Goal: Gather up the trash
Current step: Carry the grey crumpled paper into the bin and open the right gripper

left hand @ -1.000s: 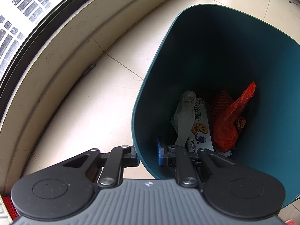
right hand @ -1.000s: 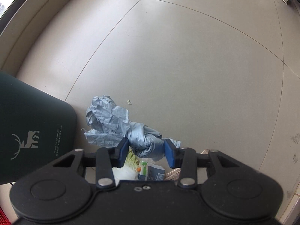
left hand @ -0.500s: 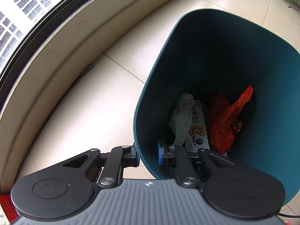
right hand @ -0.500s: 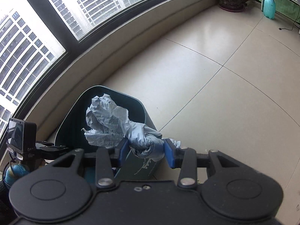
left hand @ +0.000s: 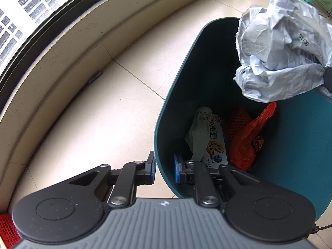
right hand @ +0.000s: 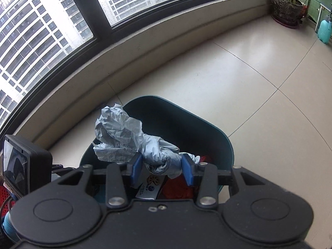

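Note:
My left gripper (left hand: 164, 169) is shut on the near rim of a dark teal trash bin (left hand: 178, 87), one finger outside and one inside. Inside the bin lie a white tissue (left hand: 199, 128), a snack box (left hand: 215, 145) and a red plastic bag (left hand: 247, 139). My right gripper (right hand: 161, 168) is shut on a crumpled grey plastic bag (right hand: 124, 139) and holds it above the open bin (right hand: 217, 137). The same bag shows at the upper right of the left wrist view (left hand: 282, 58), hanging over the bin's mouth.
A curved low wall (right hand: 145, 47) under large windows runs behind the bin. A potted plant (right hand: 287, 6) and a teal bottle (right hand: 324, 31) stand at the far right. A red crate (left hand: 7, 230) is at the lower left. The floor is beige tile.
My right gripper has carried the grey bag up from the floor and over the bin's mouth; the bag now shows in the left wrist view. The left gripper keeps its hold on the rim.

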